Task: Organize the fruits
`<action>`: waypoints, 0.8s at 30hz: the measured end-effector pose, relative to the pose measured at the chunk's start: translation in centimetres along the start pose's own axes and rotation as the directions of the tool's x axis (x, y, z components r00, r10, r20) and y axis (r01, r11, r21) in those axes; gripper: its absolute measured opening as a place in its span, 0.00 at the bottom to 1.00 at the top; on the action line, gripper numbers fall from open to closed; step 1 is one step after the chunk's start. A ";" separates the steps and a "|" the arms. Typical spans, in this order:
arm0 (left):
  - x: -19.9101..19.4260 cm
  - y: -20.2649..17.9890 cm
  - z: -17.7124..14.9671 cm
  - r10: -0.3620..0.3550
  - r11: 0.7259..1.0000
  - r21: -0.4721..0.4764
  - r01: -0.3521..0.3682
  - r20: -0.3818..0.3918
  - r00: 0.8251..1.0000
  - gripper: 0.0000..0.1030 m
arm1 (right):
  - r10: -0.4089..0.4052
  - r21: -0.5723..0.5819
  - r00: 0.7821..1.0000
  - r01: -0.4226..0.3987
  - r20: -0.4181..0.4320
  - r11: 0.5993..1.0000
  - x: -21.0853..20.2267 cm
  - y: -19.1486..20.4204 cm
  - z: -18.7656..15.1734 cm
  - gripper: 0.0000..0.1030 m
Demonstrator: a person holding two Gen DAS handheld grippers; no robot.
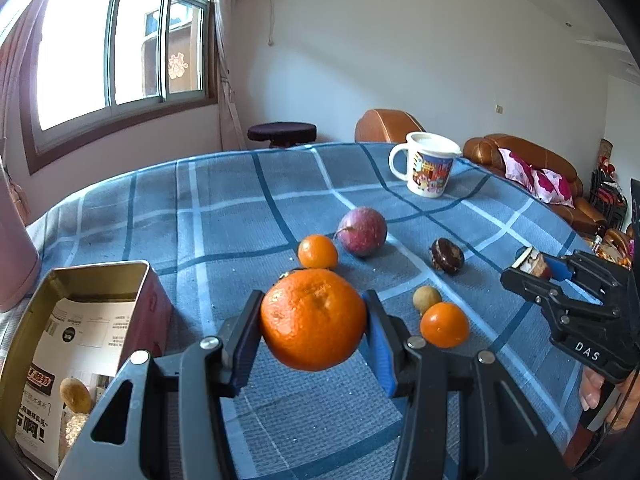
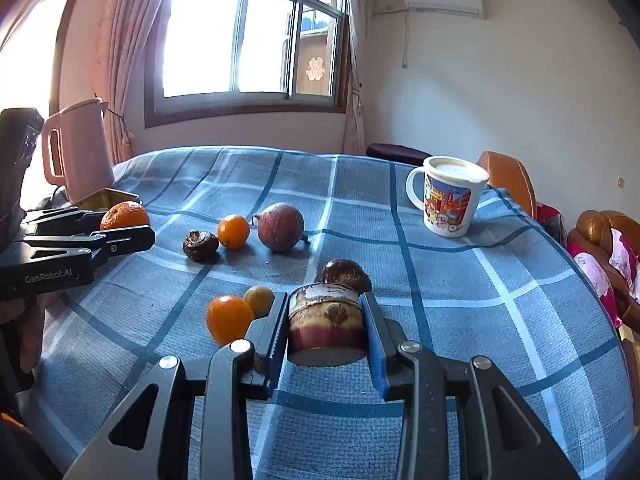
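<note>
While you sort fruit toward the tin (image 1: pixel 100 280), your left tool (image 1: pixel 314 320) grips a large mandarin (image 1: pixel 314 318), lifted off the tabletop (image 1: pixel 224 208) beside it; your right tool (image 2: pixel 326 322) clamps a cut cane section (image 2: pixel 326 326). Tin holds a small brownish fruit (image 1: pixel 75 394) on printed paper. Mug (image 2: pixel 450 196): pale contents.

Home living room: leather sofa (image 1: pixel 532 168), curtained window (image 2: pixel 248 40), clothed table (image 1: pixel 224 208).

The mug (image 1: pixel 427 168) stands behind the fruits (image 1: pixel 362 231) on the tablecloth (image 1: pixel 224 208).
</note>
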State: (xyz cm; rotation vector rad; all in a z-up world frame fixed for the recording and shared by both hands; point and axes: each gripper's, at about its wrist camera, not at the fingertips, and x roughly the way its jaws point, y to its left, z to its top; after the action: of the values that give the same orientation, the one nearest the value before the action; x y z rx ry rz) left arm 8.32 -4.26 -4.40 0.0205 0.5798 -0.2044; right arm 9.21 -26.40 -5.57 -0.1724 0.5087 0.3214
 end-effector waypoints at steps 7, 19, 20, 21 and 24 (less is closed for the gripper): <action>-0.9 0.0 0.0 0.023 1.000 -0.001 -0.023 0.048 0.999 0.49 | 0.004 0.002 0.999 -0.004 0.039 1.000 -0.6 0.0 0.0 0.36; -2.3 -0.4 -0.2 0.035 0.999 0.017 -0.037 0.106 0.994 0.49 | 0.012 0.008 0.995 -0.013 0.101 1.000 -1.8 0.0 -0.2 0.36; -2.4 -0.4 -0.3 0.038 0.999 0.019 -0.040 0.112 0.993 0.49 | 0.013 0.008 0.994 -0.014 0.108 1.000 -1.9 0.0 -0.2 0.36; -2.5 -0.5 -0.3 0.039 0.999 0.019 -0.041 0.117 0.992 0.49 | 0.014 0.009 0.993 -0.015 0.114 1.000 -2.0 0.0 -0.3 0.36; -2.8 -0.5 -0.3 0.041 0.999 0.018 -0.044 0.129 0.991 0.49 | 0.017 0.008 0.991 -0.019 0.132 1.000 -2.3 0.0 -0.3 0.36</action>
State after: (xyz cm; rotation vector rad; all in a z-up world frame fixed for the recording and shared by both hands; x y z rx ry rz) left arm 5.81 -4.23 -3.11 0.0398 0.4486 -0.1688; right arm 7.16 -27.04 -4.71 -0.1365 0.3815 0.3455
